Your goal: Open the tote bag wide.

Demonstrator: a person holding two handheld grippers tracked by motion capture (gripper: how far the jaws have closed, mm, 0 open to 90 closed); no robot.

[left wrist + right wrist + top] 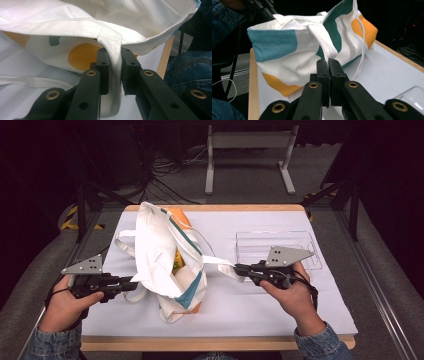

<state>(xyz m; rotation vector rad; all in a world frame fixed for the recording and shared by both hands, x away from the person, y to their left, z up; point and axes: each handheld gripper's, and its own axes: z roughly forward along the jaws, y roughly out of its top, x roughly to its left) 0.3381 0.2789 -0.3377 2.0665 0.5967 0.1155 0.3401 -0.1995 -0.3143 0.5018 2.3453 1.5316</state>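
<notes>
A wooden-edged table [220, 208] under a white cover [280, 310] stands on grey carpet [250, 175]. Beyond it a pale metal frame with 2 legs [250, 150] rises out of the dark (black cables [165, 167] tangle on the floor beside it). Yellow-black tape [70, 217] marks the floor at left.

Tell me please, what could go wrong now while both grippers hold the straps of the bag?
1. The right gripper pinches only the end of the white strap; a stronger pull might slip it out.
2. The left gripper clamps the other strap at the hem; pulling apart could strain the seam.
3. The tote bag lies on its side with its mouth open, so something yellow inside may spill, or the bag may slide toward the clear tray.
</notes>
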